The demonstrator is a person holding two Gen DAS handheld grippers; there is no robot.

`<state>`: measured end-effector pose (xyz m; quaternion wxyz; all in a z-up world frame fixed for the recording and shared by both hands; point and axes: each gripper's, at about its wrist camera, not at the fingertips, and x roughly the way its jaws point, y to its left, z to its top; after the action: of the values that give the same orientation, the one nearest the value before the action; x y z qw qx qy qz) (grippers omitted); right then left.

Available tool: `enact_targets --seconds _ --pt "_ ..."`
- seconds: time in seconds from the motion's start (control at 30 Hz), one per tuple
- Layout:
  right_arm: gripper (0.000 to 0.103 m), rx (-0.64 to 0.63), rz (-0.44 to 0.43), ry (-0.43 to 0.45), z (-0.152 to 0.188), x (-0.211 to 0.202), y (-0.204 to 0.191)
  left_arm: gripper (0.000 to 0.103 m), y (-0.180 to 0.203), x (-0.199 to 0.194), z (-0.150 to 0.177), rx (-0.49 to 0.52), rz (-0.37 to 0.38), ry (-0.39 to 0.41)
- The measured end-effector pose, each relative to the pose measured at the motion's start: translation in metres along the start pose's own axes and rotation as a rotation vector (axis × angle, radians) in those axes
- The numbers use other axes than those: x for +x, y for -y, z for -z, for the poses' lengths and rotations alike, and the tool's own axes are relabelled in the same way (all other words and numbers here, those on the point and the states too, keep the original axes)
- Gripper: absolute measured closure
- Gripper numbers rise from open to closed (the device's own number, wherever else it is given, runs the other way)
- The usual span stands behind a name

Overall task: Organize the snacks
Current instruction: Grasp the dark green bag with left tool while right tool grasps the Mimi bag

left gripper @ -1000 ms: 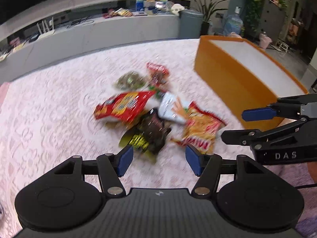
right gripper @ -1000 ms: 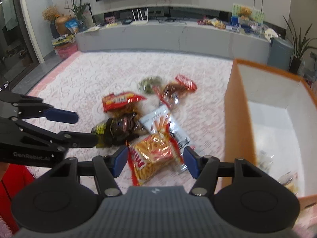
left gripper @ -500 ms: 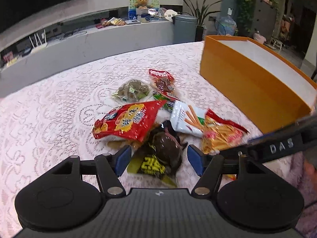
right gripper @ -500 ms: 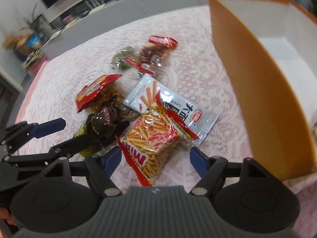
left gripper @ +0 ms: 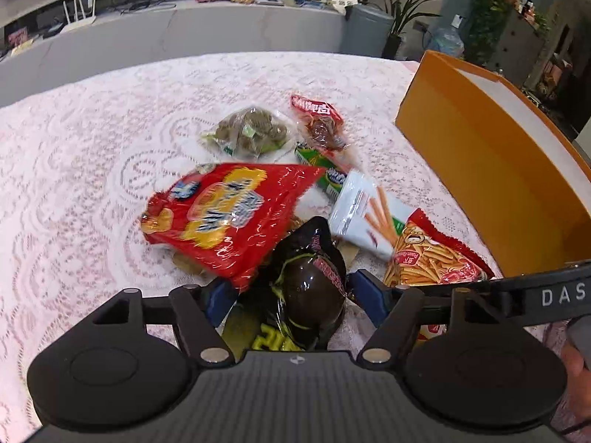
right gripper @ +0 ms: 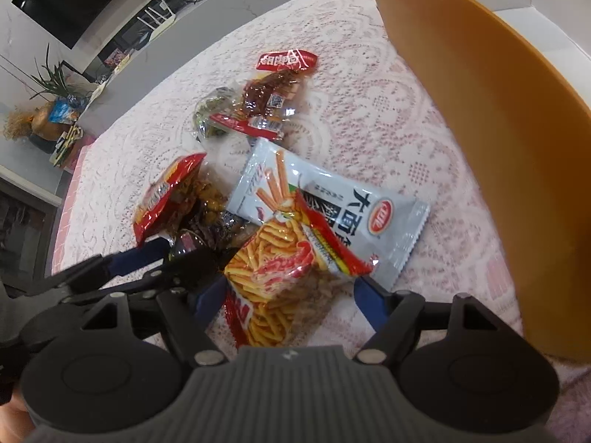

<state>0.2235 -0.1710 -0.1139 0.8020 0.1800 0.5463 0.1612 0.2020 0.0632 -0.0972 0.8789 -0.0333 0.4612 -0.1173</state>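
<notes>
A pile of snack packets lies on the pink lace tablecloth (left gripper: 81, 170). My left gripper (left gripper: 295, 295) is open, its blue pads on either side of a dark brown packet (left gripper: 310, 288). A red chip bag (left gripper: 229, 217) lies just beyond it. My right gripper (right gripper: 291, 295) is open and straddles an orange fries packet (right gripper: 280, 277). A white breadstick packet (right gripper: 332, 206) lies under the fries packet's far end. The orange box (right gripper: 480, 110) stands to the right, also in the left wrist view (left gripper: 491, 170).
A clear bag of green-brown sweets (left gripper: 247, 133) and a red-topped meat snack (left gripper: 317, 125) lie at the pile's far side. A grey counter (left gripper: 184, 37) with clutter runs behind the table. The left gripper's arm (right gripper: 122, 265) crosses the right wrist view.
Both grippers have come down and forward onto the pile. The left now brackets the dark packet, the right brackets the fries packet. Both stay open.
</notes>
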Motion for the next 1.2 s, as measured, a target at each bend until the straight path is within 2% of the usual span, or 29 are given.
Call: enact_targets --seconds 0.07,0.2,0.33,0.4,0.53,0.6,0.7,0.73,0.77,0.9,1.07,1.2 --pt "0.036 -0.017 -0.002 0.008 0.001 -0.001 -0.001 0.020 0.003 0.001 0.000 0.005 -0.009 -0.009" --pt "0.044 -0.069 0.019 0.010 0.003 -0.006 -0.006 0.024 0.005 -0.001 -0.004 -0.031 -0.005 -0.056" --pt "0.047 -0.125 0.051 0.003 0.006 -0.014 -0.006 0.037 0.005 -0.005 0.001 -0.087 0.027 -0.108" --pt "0.047 -0.149 0.051 -0.009 0.008 -0.016 -0.005 0.036 0.002 -0.005 0.003 -0.127 0.057 -0.122" --pt "0.046 -0.182 0.046 -0.007 0.010 -0.016 -0.004 0.031 -0.004 -0.002 0.002 -0.190 0.006 -0.088" --pt "0.045 -0.175 0.037 -0.004 0.010 -0.015 -0.003 0.030 -0.007 -0.001 0.001 -0.230 0.023 -0.059" --pt "0.044 -0.178 0.036 -0.001 0.010 -0.013 -0.004 0.030 -0.004 0.006 0.000 -0.239 0.021 -0.071" --pt "0.044 -0.178 0.035 0.000 0.011 -0.013 -0.004 0.031 0.000 0.006 0.000 -0.227 0.007 -0.058" --pt "0.044 -0.178 0.035 0.002 0.011 -0.012 -0.004 0.038 0.003 0.006 0.001 -0.213 -0.004 -0.053" --pt "0.047 -0.174 0.032 0.017 0.012 -0.012 -0.001 0.045 0.004 0.005 0.003 -0.230 -0.006 -0.038" --pt "0.060 -0.181 0.019 0.019 0.013 -0.017 -0.002 0.047 0.005 -0.008 0.005 -0.230 -0.007 -0.027" --pt "0.062 -0.199 0.017 0.032 0.015 -0.025 -0.004 0.047 0.007 -0.022 0.009 -0.240 -0.001 -0.008"
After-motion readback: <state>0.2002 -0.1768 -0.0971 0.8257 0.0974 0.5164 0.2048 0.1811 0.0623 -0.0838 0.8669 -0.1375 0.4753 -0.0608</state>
